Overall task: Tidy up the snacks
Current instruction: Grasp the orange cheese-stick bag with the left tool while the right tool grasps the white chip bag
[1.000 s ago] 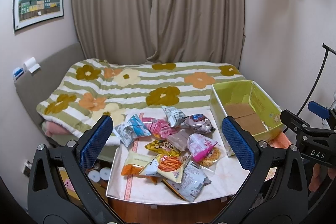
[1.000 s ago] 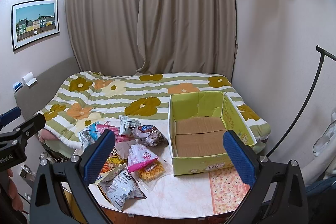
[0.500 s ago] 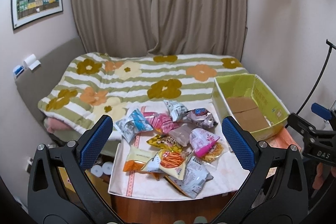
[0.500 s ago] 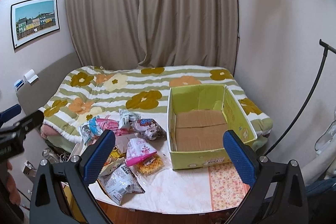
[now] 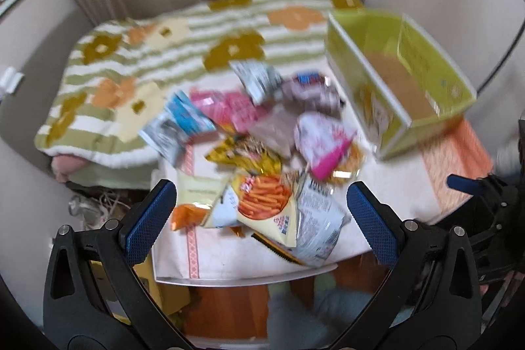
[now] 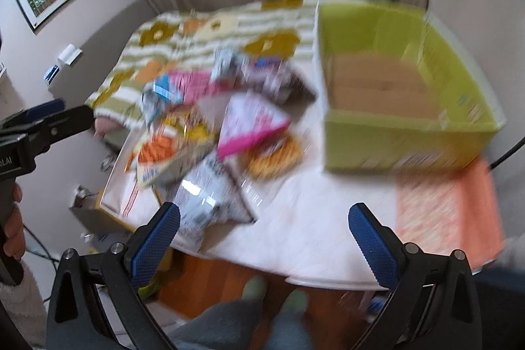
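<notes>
White table point(image 5: 387, 192) beside flowered bed point(image 5: 183, 38): snack bags point(image 5: 259, 153) heaped left of empty green box point(image 6: 393, 94). Left gripper point(image 5: 261, 214) and right gripper point(image 6: 264, 233) wide open, holding nothing.

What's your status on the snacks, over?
Left gripper open, empty. Right gripper open, empty. Snack pile on table, green box empty. Nothing blocking.

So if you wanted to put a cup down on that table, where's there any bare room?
Bare tablecloth lies along the near edge, between the snack pile and the orange patterned cloth, in front of the green cardboard box. The box floor is bare too. The table's left half is crowded with overlapping packets, right up to the bed.
</notes>
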The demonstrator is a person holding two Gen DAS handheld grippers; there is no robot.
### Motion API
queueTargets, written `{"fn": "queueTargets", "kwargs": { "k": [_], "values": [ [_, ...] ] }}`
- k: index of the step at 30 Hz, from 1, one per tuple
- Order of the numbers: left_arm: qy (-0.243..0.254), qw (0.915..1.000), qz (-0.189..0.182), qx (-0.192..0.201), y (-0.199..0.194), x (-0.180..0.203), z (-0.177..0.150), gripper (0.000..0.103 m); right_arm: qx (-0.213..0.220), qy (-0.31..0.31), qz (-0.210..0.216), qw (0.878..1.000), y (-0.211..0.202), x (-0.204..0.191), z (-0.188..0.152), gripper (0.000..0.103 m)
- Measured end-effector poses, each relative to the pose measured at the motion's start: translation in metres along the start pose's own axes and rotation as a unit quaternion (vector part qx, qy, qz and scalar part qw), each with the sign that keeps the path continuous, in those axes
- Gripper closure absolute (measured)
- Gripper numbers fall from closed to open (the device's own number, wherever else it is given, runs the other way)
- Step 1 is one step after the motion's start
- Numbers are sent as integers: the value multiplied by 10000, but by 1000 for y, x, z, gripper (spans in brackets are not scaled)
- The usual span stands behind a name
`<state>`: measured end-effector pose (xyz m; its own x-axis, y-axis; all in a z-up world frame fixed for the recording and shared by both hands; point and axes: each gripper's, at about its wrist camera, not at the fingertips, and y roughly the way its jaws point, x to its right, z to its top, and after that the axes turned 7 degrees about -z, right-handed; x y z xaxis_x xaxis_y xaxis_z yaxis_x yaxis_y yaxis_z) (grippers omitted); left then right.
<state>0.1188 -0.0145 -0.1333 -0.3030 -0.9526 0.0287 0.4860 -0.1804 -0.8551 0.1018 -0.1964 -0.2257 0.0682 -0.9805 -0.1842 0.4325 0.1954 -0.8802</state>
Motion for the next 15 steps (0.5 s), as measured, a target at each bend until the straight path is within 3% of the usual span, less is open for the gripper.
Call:
{"fn": "queueTargets", "kwargs": {
  "k": [6,15],
  "values": [
    [180,9957,-314,-857,73,-14,0,0,-644,531,448,9955,48,-16,-14,1],
    [488,9802,-809,-1741,134,-27,-12,0,-1004,1314,572,9846,86,-36,-21,1]
  ]
}}
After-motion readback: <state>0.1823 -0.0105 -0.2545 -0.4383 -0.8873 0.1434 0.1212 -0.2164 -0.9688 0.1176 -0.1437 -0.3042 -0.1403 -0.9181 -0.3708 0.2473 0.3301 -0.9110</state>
